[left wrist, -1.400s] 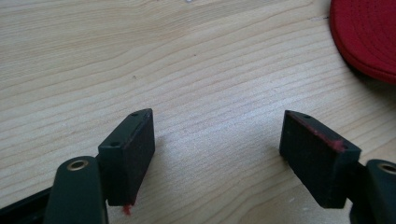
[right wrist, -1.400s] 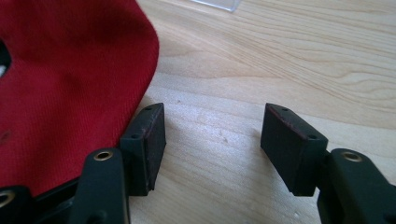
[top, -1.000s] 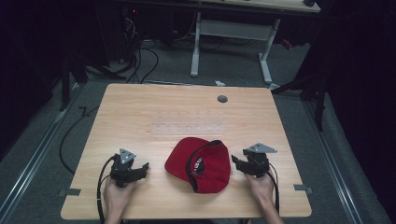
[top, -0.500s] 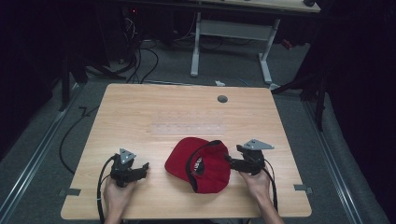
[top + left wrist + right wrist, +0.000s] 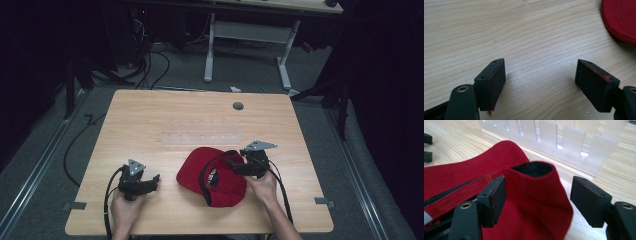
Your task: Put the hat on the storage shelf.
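A red cap lies upside down on the wooden table, its black inner band showing. My right gripper reaches in from the right over the cap's rim. In the right gripper view its jaws have just been opening, and a raised fold of the cap stands between them: the left pad sits at the fabric, the right pad is apart from it. My left gripper rests left of the cap, open over bare wood, with the cap's brim off to its upper right.
A clear plastic slotted rack lies flat just beyond the cap and stands close behind it in the right gripper view. A round cable hole sits near the table's far edge. Cables trail from both grippers toward the front edge.
My right gripper has moved left onto the cap's rim and risen slightly, with its jaws spread wider. The left gripper and the cap have stayed put.
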Demonstrator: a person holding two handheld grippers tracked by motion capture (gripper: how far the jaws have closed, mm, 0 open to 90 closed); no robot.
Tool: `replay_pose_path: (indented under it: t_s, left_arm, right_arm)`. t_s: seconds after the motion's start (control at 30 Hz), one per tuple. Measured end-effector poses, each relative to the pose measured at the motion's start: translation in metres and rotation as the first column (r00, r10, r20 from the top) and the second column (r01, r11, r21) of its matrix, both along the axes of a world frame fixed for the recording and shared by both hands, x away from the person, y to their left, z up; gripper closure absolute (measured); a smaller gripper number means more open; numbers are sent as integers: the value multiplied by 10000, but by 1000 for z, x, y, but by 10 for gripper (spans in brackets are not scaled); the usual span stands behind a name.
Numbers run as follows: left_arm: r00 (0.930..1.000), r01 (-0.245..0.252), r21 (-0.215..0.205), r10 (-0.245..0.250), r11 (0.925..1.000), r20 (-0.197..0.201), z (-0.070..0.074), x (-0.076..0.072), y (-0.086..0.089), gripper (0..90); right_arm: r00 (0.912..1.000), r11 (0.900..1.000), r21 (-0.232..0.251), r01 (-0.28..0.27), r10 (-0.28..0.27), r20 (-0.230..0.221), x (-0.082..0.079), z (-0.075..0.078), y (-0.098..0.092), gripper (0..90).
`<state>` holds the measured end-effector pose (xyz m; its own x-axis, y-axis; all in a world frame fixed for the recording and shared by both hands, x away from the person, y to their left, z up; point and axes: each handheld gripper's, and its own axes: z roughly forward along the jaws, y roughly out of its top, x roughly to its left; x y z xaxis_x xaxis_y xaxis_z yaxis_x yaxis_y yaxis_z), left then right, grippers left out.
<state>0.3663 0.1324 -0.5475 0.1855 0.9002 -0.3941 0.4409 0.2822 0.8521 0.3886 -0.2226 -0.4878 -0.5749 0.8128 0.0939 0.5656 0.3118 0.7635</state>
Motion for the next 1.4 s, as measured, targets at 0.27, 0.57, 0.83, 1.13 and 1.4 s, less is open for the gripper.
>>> replay_pose_path:
  t_s: [0.27, 0.57, 0.83, 1.13, 1.4]
  left_arm:
    - [10000, 5, 1, -5, 10000, 2, 0, 0, 0, 247]
    - [10000, 9, 10, -9, 10000, 2, 0, 0, 0, 246]
    - [10000, 1, 7, -1, 10000, 2, 0, 0, 0, 246]
    - [10000, -9, 9, 9, 10000, 0, 0, 0, 0, 246]
    - [9999, -113, -33, 113, 9999, -33, 0, 1, 0, 241]
  right_arm:
    - [9994, 9993, 193, -306, 310, -182, 12, -5, 12, 288]
    - [9960, 9978, 500, -445, 482, -755, 26, -21, 16, 307]
    - [9882, 9949, 654, -768, 847, -1278, 33, -37, 19, 361]
    - [9894, 9925, 493, -1121, 1161, -873, 27, -38, 16, 584]
    - [9808, 9813, 405, -1883, 1900, -432, 17, -34, 12, 770]
